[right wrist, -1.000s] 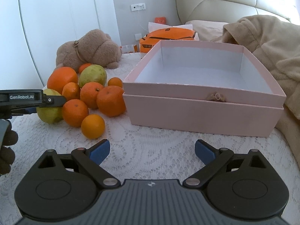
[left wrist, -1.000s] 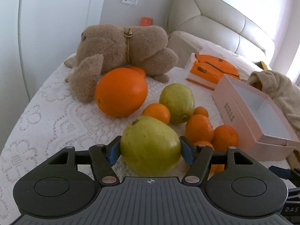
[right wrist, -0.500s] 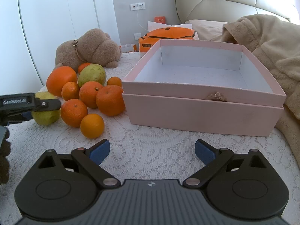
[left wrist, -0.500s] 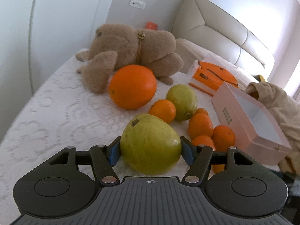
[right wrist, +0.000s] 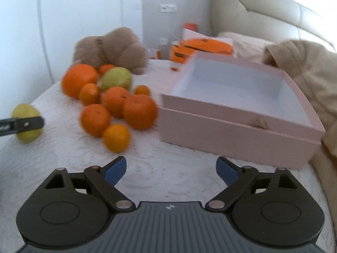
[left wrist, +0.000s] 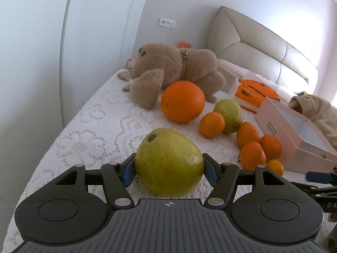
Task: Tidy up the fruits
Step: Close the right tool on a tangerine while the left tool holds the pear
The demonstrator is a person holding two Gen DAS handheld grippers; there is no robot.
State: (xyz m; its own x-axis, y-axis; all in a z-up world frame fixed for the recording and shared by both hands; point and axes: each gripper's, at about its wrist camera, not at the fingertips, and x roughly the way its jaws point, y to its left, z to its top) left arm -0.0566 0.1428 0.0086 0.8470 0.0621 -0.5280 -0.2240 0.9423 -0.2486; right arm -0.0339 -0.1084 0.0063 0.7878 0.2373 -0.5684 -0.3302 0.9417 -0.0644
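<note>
Two blue pads of the left tongs [left wrist: 168, 169] are pinching a green pear [left wrist: 168, 162] just over the lace bedspread [left wrist: 88, 130]. Right tongs [right wrist: 171, 168] are closing w/ nothing btwn them. Oranges [right wrist: 118, 107] are sitting at 10 o'clock from them, pink box [right wrist: 238, 130] at 1 o'clock.

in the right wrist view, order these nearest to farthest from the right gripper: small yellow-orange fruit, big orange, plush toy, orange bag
From the right gripper, jaws closing on nothing:
1. Small yellow-orange fruit, just ahead, left of centre.
2. Big orange, further back on the left.
3. Plush toy, behind the fruit pile.
4. Orange bag, farthest, behind the pink box.
</note>
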